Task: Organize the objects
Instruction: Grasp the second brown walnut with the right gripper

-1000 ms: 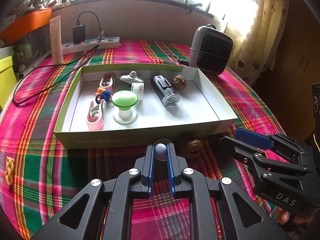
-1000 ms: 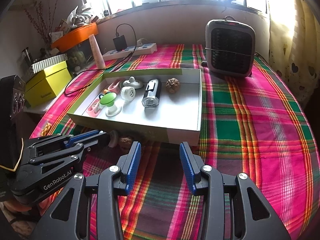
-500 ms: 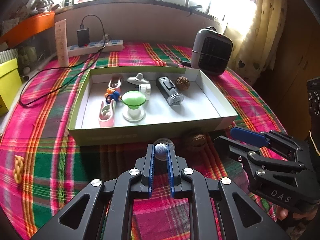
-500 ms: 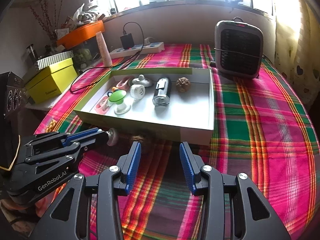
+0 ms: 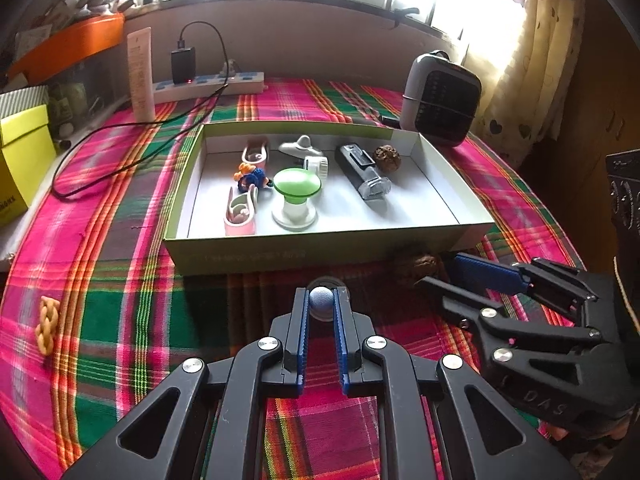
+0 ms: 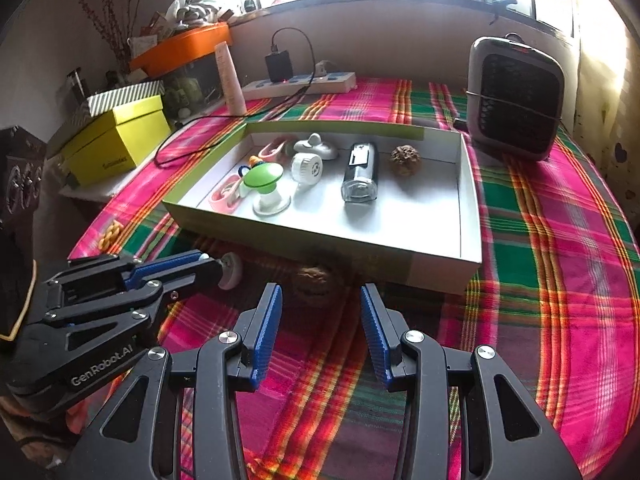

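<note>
Blue-padded left gripper [image 5: 322, 304] is pinching a small grey knob [image 5: 321, 298] at lower centre, needing a lift over the box [image 5: 320, 252] wall, while the spread right gripper [image 6: 320, 312] is lining up on the walnut [image 6: 314, 278].

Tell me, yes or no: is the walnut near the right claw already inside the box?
No, the walnut lies on the tablecloth outside the front wall of the box, just ahead of the open right claw.

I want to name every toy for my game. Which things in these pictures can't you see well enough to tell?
- Small round thing in the left gripper: left wrist view, its fingers cover the sides; right wrist view shows only one white end.
- Brown lump before the box: in shadow in both views.
- Printing on the box front: too faint.
- Yellow box label: too small.
</note>
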`<state>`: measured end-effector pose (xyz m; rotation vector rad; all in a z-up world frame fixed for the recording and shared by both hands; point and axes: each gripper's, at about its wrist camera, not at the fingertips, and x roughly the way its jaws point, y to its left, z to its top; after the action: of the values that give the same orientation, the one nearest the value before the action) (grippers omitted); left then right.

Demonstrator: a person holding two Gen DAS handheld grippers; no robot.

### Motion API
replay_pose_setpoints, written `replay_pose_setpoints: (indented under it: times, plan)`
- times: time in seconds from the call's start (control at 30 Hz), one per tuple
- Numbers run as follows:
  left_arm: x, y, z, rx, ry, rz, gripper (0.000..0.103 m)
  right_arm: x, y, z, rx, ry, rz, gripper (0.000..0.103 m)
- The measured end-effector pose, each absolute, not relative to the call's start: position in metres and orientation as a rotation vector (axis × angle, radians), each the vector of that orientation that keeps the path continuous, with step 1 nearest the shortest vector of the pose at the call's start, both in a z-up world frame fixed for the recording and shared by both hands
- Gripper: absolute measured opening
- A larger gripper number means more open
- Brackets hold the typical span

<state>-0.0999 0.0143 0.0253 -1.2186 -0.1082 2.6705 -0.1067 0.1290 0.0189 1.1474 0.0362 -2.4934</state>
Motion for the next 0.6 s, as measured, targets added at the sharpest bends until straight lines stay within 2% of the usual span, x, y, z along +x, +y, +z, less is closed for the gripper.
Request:
replay_pose_setpoints:
  times: [0.6]
  plan:
    - [-0.102, 0.014, 0.025, -1.215, -0.118, 2.669, 0.011, -0.122, 0.122, 0.010, 1.201, 0.053, -2.489, 0.042]
